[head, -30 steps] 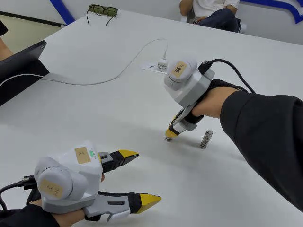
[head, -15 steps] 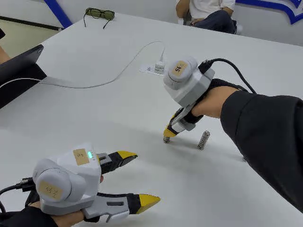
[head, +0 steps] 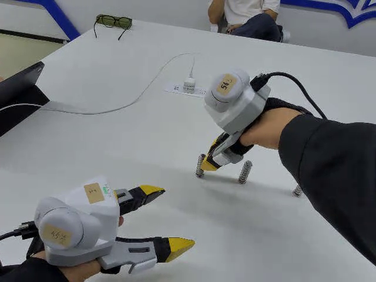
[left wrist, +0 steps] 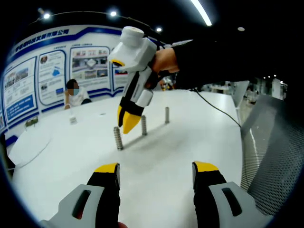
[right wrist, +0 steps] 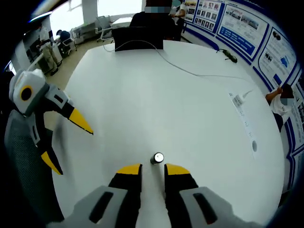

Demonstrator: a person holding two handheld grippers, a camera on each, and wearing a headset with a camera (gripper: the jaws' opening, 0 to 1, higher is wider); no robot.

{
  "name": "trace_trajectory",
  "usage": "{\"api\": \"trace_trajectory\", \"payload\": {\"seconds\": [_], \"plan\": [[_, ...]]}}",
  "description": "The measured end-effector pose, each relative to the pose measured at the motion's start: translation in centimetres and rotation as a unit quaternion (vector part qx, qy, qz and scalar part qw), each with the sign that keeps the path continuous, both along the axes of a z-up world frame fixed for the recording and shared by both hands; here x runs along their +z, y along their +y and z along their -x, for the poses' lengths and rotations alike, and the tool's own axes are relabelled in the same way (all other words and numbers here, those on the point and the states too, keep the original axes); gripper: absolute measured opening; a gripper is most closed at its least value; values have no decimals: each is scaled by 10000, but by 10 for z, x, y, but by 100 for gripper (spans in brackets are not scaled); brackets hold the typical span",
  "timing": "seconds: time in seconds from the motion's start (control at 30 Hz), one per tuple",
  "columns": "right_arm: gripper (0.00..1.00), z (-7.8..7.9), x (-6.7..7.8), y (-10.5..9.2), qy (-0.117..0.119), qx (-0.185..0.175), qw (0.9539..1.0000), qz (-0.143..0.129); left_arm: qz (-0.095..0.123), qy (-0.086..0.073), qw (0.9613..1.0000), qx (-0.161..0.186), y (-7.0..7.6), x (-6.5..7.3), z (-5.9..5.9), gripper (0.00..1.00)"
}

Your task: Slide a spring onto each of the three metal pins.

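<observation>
The right gripper (head: 208,165), jaws slightly apart and pinching nothing, stands just beside the first pin (head: 200,165), which already wears its spring (left wrist: 117,138). The left gripper (head: 166,216) hovers well apart from this pin, jaws spread wide. Next, I judge, the right one should lift away without knocking the pin.
</observation>
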State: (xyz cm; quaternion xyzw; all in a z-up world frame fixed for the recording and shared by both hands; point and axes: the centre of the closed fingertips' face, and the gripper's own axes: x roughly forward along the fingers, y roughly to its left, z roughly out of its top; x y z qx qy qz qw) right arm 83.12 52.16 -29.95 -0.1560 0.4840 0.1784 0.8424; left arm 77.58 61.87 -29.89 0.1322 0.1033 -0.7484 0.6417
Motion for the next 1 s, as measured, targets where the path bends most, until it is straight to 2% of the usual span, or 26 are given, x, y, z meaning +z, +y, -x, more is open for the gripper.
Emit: {"api": "trace_trajectory", "payload": {"seconds": [0.37,0.57,0.8,1.0], "plan": [[21,20,14,1,-385,-232,9988,-191,16,-29,10000,-4,-5,7,-2,64],[21,30,17,2,-571,-344,9973,-305,6,-34,10000,2,-7,8,-1,66],[21,47,23,-1,-794,-592,9938,-509,10,-20,10000,70,-6,10,-3,67],[22,65,24,-6,-937,-786,9909,-558,3,-3,10000,95,-7,10,-3,68]]}}
